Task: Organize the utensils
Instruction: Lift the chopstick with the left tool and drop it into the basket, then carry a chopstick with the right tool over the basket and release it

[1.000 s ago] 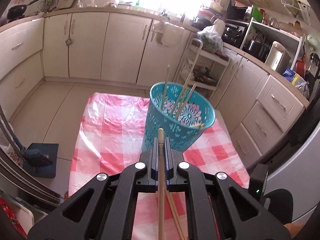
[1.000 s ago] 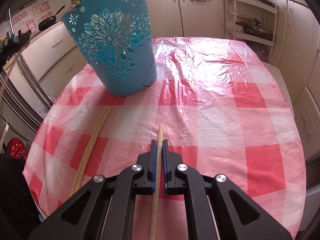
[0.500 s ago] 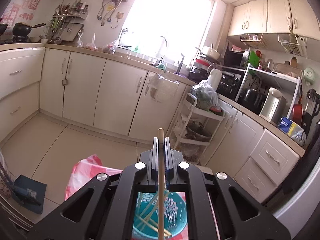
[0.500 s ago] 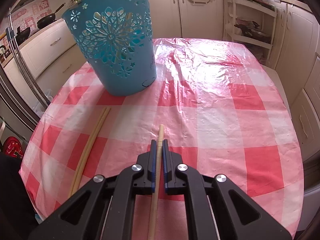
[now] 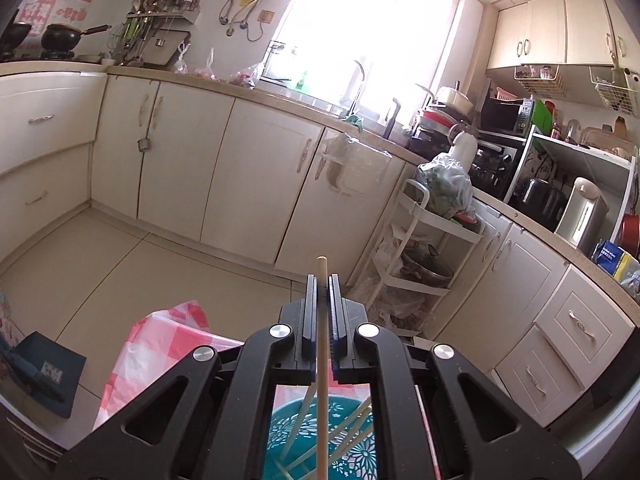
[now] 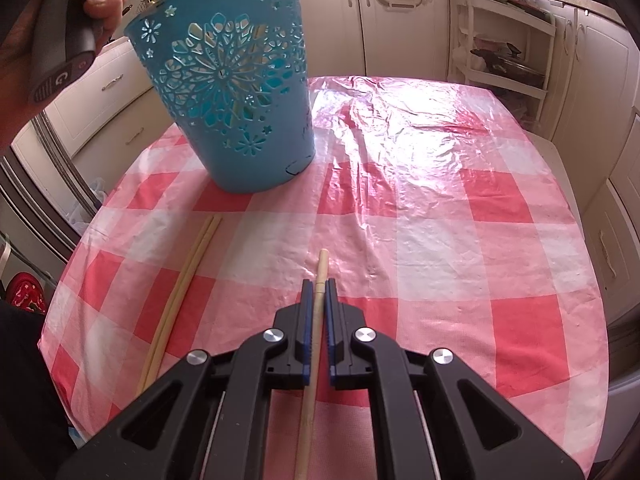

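A blue cut-out basket (image 6: 232, 92) stands on the red-checked tablecloth (image 6: 440, 208). In the left wrist view the basket (image 5: 348, 452) lies right below my left gripper (image 5: 322, 280) and holds several chopsticks. The jaws of that gripper stand a little apart around a wooden chopstick (image 5: 322, 360) that hangs down into the basket. My right gripper (image 6: 319, 284) is shut on another wooden chopstick (image 6: 314, 344) just above the cloth. Two pale chopsticks (image 6: 180, 296) lie side by side on the cloth to its left.
A hand with the left gripper's handle (image 6: 64, 32) is above the basket's left rim. A white shelf cart (image 5: 424, 256) and cream cabinets (image 5: 248, 184) stand beyond the table. A blue dustpan (image 5: 44, 368) lies on the floor at left.
My left gripper rose and tipped up over the basket, then its jaws parted slightly around the chopstick. My right gripper stayed nearly still with its chopstick.
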Motion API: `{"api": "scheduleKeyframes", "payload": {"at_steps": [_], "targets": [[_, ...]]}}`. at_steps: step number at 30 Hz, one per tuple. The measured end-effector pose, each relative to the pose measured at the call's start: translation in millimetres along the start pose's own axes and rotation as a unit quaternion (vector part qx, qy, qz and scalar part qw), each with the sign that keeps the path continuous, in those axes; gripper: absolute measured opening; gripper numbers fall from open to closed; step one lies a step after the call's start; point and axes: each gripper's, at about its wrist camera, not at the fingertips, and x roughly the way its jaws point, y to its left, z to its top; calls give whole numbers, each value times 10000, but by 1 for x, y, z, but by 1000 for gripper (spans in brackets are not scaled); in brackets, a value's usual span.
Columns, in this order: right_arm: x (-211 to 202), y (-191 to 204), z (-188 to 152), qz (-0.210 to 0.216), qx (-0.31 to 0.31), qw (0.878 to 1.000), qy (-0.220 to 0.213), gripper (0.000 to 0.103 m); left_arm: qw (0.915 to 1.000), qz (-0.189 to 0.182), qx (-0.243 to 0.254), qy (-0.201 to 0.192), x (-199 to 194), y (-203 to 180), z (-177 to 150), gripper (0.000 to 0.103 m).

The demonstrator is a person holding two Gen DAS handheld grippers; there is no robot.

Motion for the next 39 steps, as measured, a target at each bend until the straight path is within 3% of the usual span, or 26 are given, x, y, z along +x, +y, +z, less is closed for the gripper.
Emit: {"api": "scheduleKeyframes", "payload": {"at_steps": [6, 11, 13, 15, 21, 25, 29, 30, 33, 39], "targets": [[0, 1, 0, -28, -29, 10000, -2, 7, 9996, 190, 205, 57, 0, 6, -20, 5], [0, 1, 0, 9, -23, 10000, 13, 7, 9979, 181, 424, 447, -3, 6, -31, 8], [0, -2, 2, 112, -31, 9999, 79, 9, 9963, 211, 552, 623, -12, 6, -37, 21], [-1, -4, 3, 210, 39, 9996, 158, 13, 9954, 322, 626, 653, -28, 9, -42, 55], [-3, 3, -1, 88, -197, 9997, 148, 17, 9950, 607, 546, 573, -86, 35, -55, 82], [-3, 18, -5, -275, -648, 9975, 106, 17, 9931, 890, 469, 596, -105, 56, -72, 87], [-4, 20, -8, -403, -760, 9962, 100, 16, 9864, 1288, 567, 847, -99, 70, -90, 90], [-5, 19, -7, -404, -738, 9964, 117, 10, 9854, 1295, 527, 974, -95, 74, -92, 91], [-6, 11, -6, -252, -478, 9984, 188, 6, 9830, 1335, 435, 1184, -89, 81, -96, 93], [-24, -7, -3, 270, 143, 9995, -32, 6, 9814, 1408, 647, 1135, -87, 73, -97, 95]]}}
